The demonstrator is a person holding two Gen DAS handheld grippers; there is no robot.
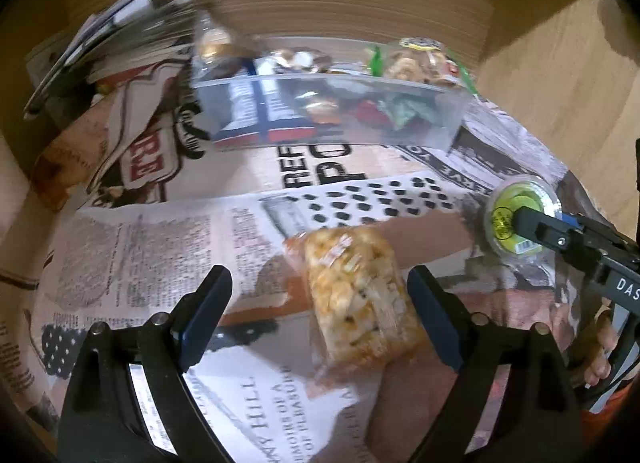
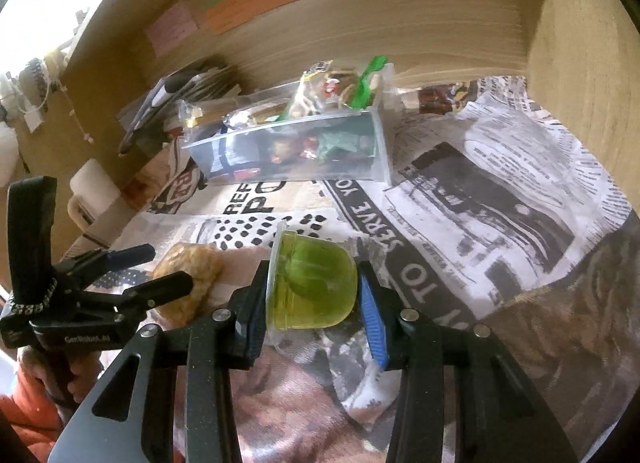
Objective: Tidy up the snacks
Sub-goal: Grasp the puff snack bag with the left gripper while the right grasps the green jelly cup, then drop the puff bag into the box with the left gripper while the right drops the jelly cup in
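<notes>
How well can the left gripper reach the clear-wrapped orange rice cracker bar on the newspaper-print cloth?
Probably yes. The left gripper has its jaws open on either side of the clear-wrapped orange rice cracker bar, and nothing lies between them. The right gripper, shut on the green jelly cup, stays off to the side.

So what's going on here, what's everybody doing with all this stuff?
A person is sorting snacks with two handheld grippers. The right gripper is shut on a green jelly cup, held on its side. The left gripper is open around a wrapped orange snack bar on the newspaper-print cover. Ahead, a clear plastic bin already holds several snacks.
</notes>
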